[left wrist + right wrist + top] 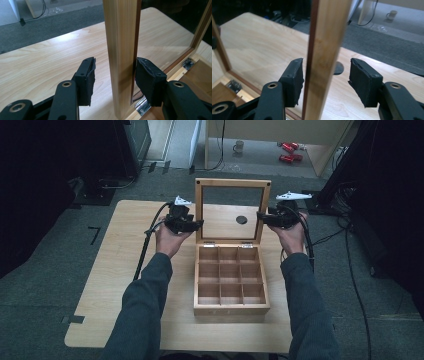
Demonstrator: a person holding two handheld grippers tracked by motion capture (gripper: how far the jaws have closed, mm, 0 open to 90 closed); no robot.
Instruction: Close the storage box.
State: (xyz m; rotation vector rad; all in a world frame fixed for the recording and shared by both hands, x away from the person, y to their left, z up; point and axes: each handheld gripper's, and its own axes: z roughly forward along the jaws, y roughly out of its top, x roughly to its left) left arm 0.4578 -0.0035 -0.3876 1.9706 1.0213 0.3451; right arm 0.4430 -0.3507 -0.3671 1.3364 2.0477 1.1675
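Nearest the person, on the table, sits the wooden box — nine empty compartments, lid standing upright on its rear hinges. Left gripper straddles the lid's left stile, right gripper the right stile. Both sets of jaws stand apart: on each, the inner pad sits close against or touching the frame, the outer pad clear — no clamp. Step in hand, as judged: taking hold of the lid, probably to close it. Next move needs both grips closed evenly, then a level swing forward. Beyond, a mug on the floor.
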